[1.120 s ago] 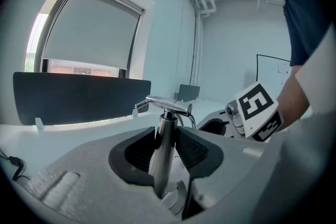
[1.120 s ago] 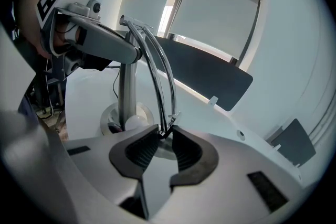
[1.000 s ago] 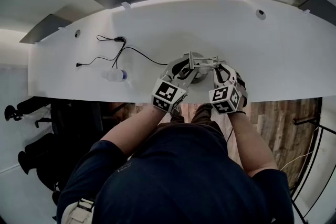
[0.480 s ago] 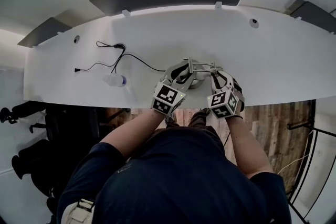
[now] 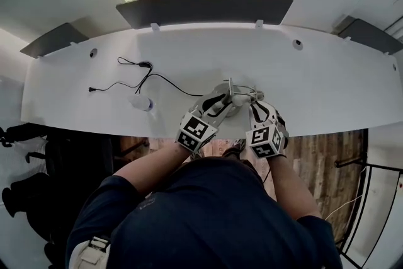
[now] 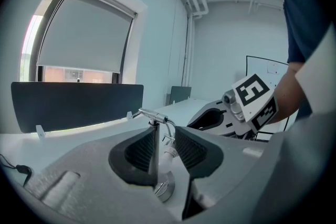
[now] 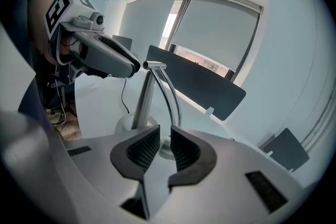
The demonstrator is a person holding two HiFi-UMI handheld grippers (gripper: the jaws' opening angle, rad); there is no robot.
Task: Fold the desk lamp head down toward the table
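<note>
A silver desk lamp [image 5: 230, 91] stands near the desk's front edge. Its upright post [image 7: 143, 96] carries thin curved arms [image 7: 173, 97] that bend down from the top toward the table. My left gripper [image 5: 220, 101] is at the top of the post [image 6: 153, 139]. The post lies against one pad, with a gap to the other, so the left gripper [image 6: 164, 147] is open. My right gripper [image 5: 255, 105] is on the lamp's right. Its jaws have just been closing. The right gripper [image 7: 164, 147] is still open, and the lamp's lower end shows through the slit.
The white desk [image 5: 327, 72] has a black cable [image 5: 148, 72] and a small pale bottle [image 5: 142, 103] to the lamp's left. A dark screen panel [image 5: 204, 6] stands along the back edge under a window. The floor drops off just behind my grippers.
Both grippers have drawn slightly back from the lamp toward the desk's near edge. The lamp has stayed where it was.
</note>
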